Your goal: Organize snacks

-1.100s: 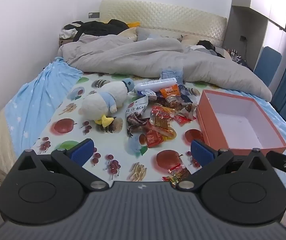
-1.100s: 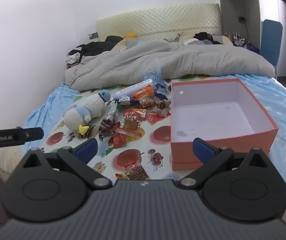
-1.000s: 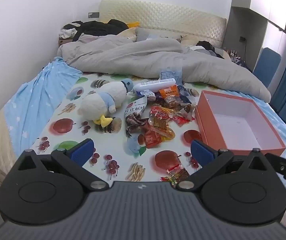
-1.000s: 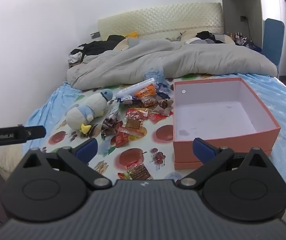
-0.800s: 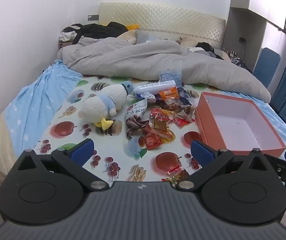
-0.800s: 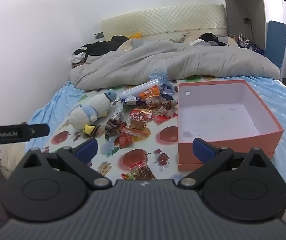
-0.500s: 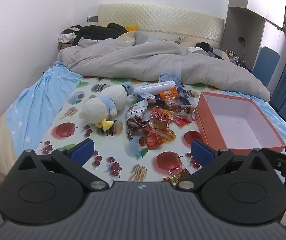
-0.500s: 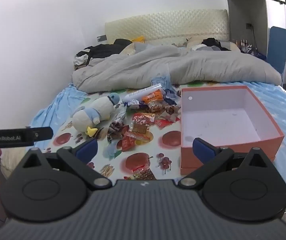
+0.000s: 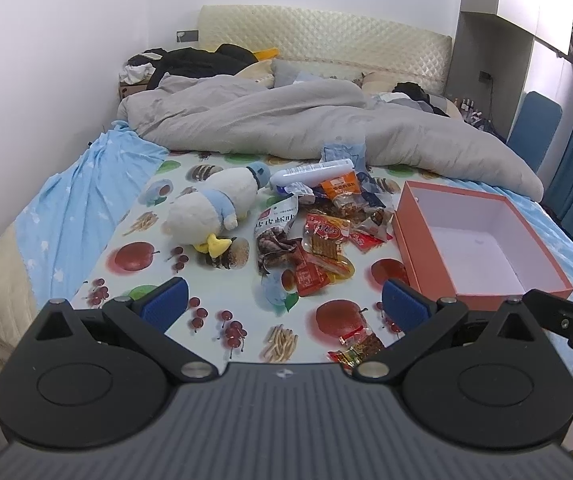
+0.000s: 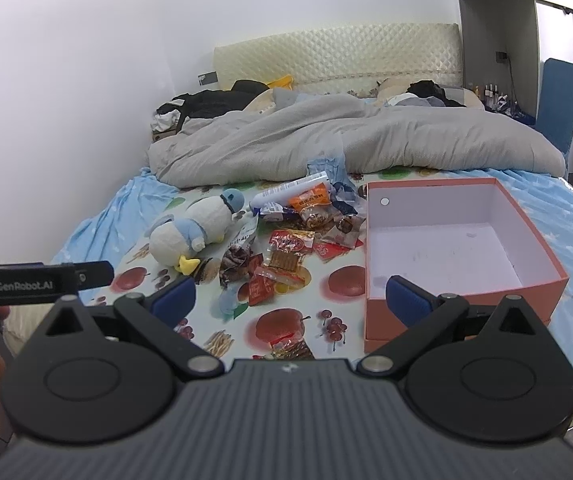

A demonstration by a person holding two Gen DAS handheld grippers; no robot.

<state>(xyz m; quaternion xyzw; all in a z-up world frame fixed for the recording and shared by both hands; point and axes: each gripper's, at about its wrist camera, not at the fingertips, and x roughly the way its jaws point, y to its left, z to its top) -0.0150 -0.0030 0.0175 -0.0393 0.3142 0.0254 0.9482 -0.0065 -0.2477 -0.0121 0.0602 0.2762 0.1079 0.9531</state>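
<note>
**Snacks waiting, box empty**

Both the left gripper point(image 9: 282, 300) and the right gripper point(image 10: 290, 294) hung spread wide and empty at the foot of the bed point(image 9: 66, 216). The snack packets point(image 9: 322, 236) lay heaped between a plush duck point(image 9: 210, 208) and the empty orange box point(image 10: 462, 240). Overlapping, slippery wrappers could have slid or come up two at once, and the soft bedding might have given under a downward press.

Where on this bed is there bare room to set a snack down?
The orange box is empty inside. Bare mat lies between the plush penguin and the left gripper. It is crowded between penguin and box, where the snack pile overlaps. The grey duvet covers the far half.
</note>
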